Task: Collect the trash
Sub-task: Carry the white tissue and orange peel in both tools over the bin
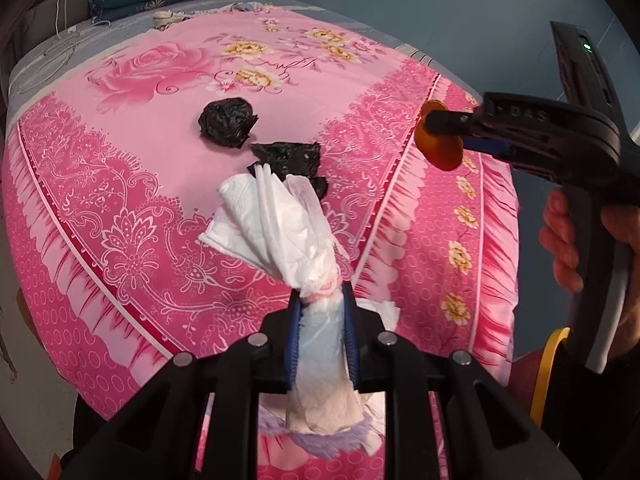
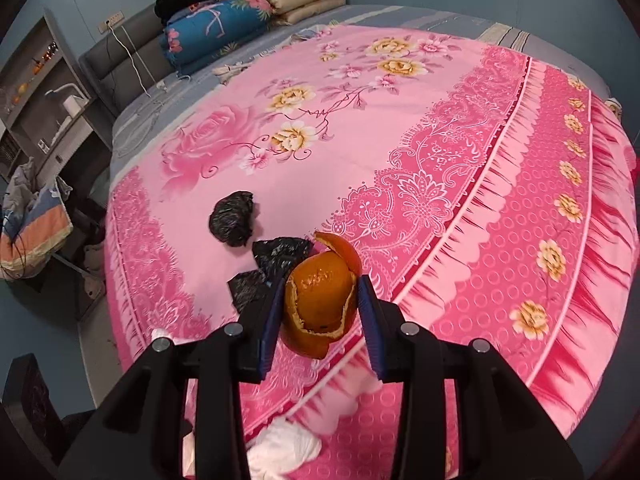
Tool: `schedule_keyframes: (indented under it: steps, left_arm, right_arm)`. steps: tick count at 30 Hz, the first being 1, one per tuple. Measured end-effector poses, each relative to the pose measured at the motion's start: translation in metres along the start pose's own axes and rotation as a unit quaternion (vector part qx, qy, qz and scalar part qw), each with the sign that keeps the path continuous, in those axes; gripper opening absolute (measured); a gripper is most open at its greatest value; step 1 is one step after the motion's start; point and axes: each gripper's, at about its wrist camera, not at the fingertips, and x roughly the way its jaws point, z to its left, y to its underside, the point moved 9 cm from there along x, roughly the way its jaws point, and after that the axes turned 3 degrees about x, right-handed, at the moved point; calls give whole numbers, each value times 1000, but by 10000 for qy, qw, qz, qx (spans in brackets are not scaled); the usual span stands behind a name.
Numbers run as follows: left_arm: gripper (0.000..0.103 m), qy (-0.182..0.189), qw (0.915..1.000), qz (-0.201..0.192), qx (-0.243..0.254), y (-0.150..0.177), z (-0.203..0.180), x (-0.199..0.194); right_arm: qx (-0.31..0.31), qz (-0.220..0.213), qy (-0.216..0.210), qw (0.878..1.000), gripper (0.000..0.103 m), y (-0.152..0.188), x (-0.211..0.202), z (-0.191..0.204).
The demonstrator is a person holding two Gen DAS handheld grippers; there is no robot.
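Observation:
My left gripper (image 1: pixel 321 300) is shut on a twisted wad of white tissue (image 1: pixel 276 224), which sticks up from the jaws above the pink bedsheet (image 1: pixel 160 92). My right gripper (image 2: pixel 322 296) is shut on a curled orange peel (image 2: pixel 320 292), with both blue pads against its sides. The left wrist view shows that gripper (image 1: pixel 444 136) at the right, lifted off the bed with the peel (image 1: pixel 438 142). On the sheet lie a crumpled black plastic ball (image 1: pixel 228 122) (image 2: pixel 233 218) and flat black plastic scraps (image 1: pixel 286 156) (image 2: pixel 280 256). White tissue (image 2: pixel 284 450) shows low in the right wrist view.
The bed (image 2: pixel 520 220) fills both views. Folded quilts (image 2: pixel 248 12) are stacked at its head. A shelf unit (image 2: pixel 44 80) and a heap of laundry (image 2: pixel 32 224) stand on the left. A person's hand (image 1: pixel 560 240) holds the right gripper's handle beside a yellow rim (image 1: pixel 546 372).

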Motion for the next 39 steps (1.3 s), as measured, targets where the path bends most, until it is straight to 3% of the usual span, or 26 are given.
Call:
schedule_keyframes:
  steps: [8,18,27,39]
  left_arm:
    - [18,23,9995,-198,242,9,-37,-35]
    - [18,197,9968,-407,660,20,-97,-67]
    - [18,481,9906,-478,1189,32,-159,-80]
    - [18,997,9778,-295,1817,58,-240,-83]
  right_arm:
    - [34,-254,-71,9996,36,36,-77,-7]
    - [362,-693,-62,9969,35,85,-166,-51]
    - [812,-1180,149,9896,36,118,-236,-98]
    - [1519,-1668,478,9730,36,162,-310,-161]
